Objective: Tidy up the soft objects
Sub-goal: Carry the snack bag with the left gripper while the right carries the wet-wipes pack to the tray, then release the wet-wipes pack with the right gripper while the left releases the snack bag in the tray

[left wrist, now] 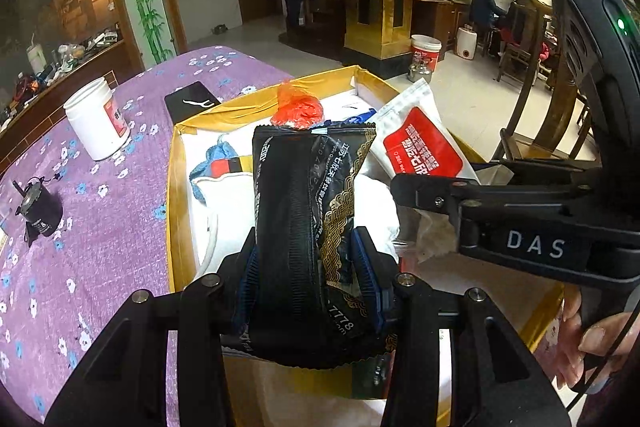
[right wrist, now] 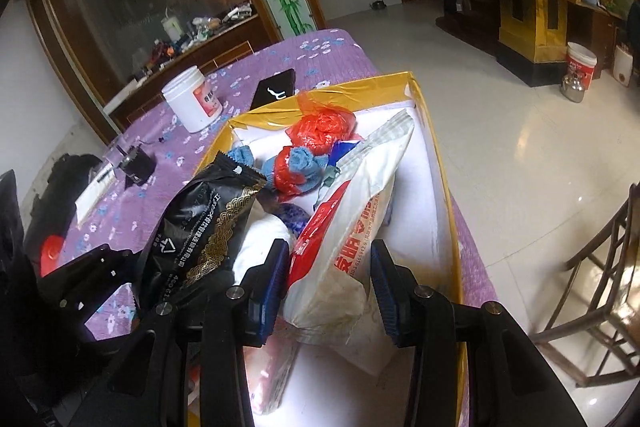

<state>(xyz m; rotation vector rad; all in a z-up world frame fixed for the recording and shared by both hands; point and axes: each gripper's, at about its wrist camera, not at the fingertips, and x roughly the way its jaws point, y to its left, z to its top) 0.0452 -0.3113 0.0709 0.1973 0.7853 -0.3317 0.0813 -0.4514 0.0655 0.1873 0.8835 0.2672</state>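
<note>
A black packet with gold pattern (left wrist: 296, 219) stands upright between the blue pads of my left gripper (left wrist: 308, 267), which is shut on it over the gold-rimmed box (left wrist: 173, 187). In the right wrist view the same black packet (right wrist: 200, 227) rises at the left. My right gripper (right wrist: 330, 283) is shut on a white pouch with a red label (right wrist: 352, 211), tilted up inside the box (right wrist: 442, 187). The pouch (left wrist: 416, 139) leans at the box's right side. An orange plastic bag (right wrist: 324, 127) and a blue knit piece (right wrist: 308, 163) lie deeper in the box.
On the purple flowered cloth (left wrist: 100, 267) left of the box stand a white jar (left wrist: 98, 119), a black phone (left wrist: 192, 101) and a small black device (left wrist: 38, 207). A wooden chair (right wrist: 600, 307) stands on the tiled floor at right. A hand (left wrist: 588, 347) holds the right gripper.
</note>
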